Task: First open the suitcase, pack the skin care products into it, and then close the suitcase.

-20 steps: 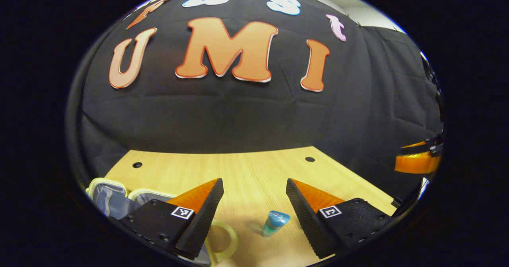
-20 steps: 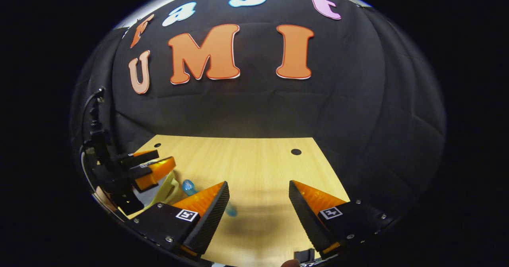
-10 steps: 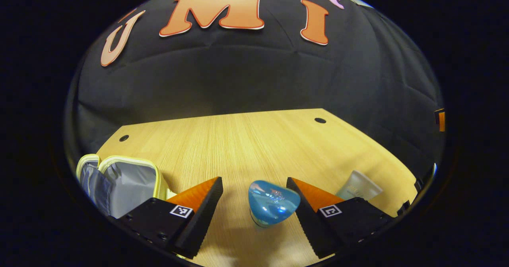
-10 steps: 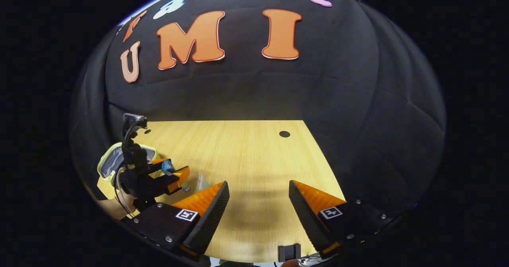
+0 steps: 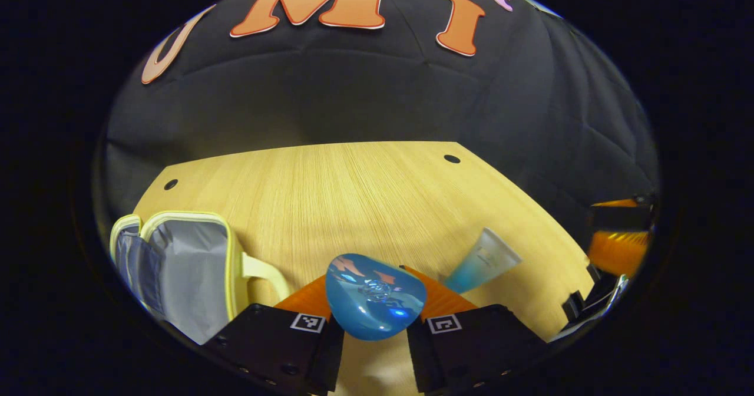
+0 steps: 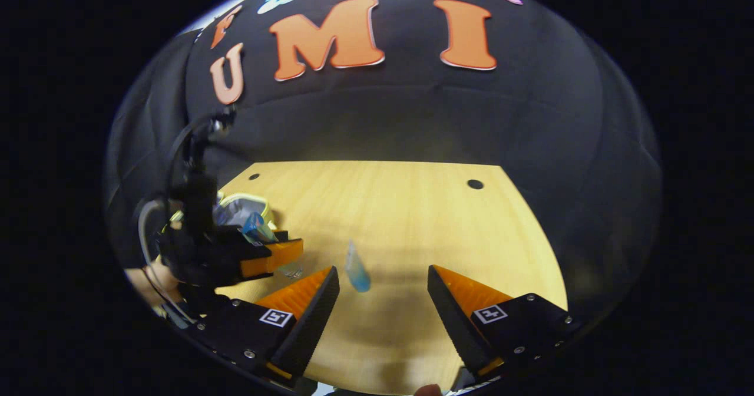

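Note:
In the left gripper view my left gripper (image 5: 376,325) is shut on a bottle with a glossy blue cap (image 5: 374,294), which rises between the two fingers. The small suitcase (image 5: 177,263), pale yellow with a grey lining, lies open on the table to its left. A translucent tube with a blue end (image 5: 480,261) lies on the wood to its right. In the right gripper view my right gripper (image 6: 383,302) is open over the table, with the same tube (image 6: 356,269) lying just beyond its fingertips. The left gripper (image 6: 265,253) with the blue-capped bottle (image 6: 255,229) shows at the left there, in front of the suitcase (image 6: 241,206).
The light wooden table (image 5: 365,190) has small round holes near its far corners. The black cloth wall stands behind it. A hand (image 6: 144,281) holds the left gripper at the left edge of the right gripper view. The orange right gripper (image 5: 618,237) appears at the right edge of the left gripper view.
My left gripper came down around the blue-capped bottle and shut on it. My right gripper shifted so the tube now lies ahead of its open fingers.

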Demonstrator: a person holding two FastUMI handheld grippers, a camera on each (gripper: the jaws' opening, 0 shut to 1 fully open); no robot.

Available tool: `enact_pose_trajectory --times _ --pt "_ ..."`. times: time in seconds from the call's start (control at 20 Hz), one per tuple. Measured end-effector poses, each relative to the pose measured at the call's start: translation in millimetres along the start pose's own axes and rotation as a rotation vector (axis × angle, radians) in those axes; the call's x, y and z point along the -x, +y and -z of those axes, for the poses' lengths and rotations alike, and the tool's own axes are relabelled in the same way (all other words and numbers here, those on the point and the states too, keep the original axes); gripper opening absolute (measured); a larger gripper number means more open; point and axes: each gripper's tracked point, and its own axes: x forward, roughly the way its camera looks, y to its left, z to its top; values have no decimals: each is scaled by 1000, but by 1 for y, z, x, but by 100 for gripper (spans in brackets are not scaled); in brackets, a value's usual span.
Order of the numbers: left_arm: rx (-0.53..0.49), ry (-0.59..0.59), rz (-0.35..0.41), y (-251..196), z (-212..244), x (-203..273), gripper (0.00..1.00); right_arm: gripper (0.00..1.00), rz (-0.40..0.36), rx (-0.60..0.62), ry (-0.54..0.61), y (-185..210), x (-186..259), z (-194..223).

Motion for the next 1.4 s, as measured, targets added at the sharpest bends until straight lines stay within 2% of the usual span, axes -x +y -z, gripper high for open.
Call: enact_pose_trajectory --times 0.1,0.25,0.35,0.45,0.55,0.6,0.65,0.7,0.8,0.85,0.9,0.95,1.05,1.15,1.2,1.25,1.4 --pt "3 3 -16 11 -8 35 48 96 -41 32 31 21 -24 13" --pt "18 -18 -66 36 -17 86 48 96 -72 44 144 34 -62 45" --pt "29 -23 -121 56 -15 114 48 96 -61 48 215 31 -85 64" --pt "27 -29 -174 78 -12 135 48 92 -46 57 232 25 -98 67" --pt "19 -47 -232 102 -12 153 48 82 -55 58 239 25 -109 70" --pt "27 -50 -252 111 -10 162 48 71 -42 68 223 20 -116 68" --pt "41 -47 -253 119 -10 170 48 54 -38 43 228 19 -124 69" --pt "54 -43 -239 125 -6 170 48 38 -27 3 255 20 -117 67" --pt "59 -32 -203 147 -6 172 48 34 -8 -77 268 25 -106 58" --pt "39 -31 -191 162 -13 174 48 34 -7 -120 271 32 -97 52" --pt "12 -9 -175 177 -18 172 46 29 2 -157 261 39 -89 46" --pt "-11 31 -158 189 -18 174 48 34 17 -205 241 47 -82 37" --pt "-27 125 -112 211 -10 180 48 34 29 -317 201 69 -70 18" --pt "-50 166 -62 229 -9 176 48 34 26 -409 168 95 -58 4" --pt "-70 200 -51 239 -5 175 47 29 34 -449 147 106 -54 -1" --pt "-89 239 -43 249 2 173 48 34 32 -482 126 118 -49 -8" --pt "-105 360 14 265 25 150 48 34 26 -545 115 145 -30 -11"
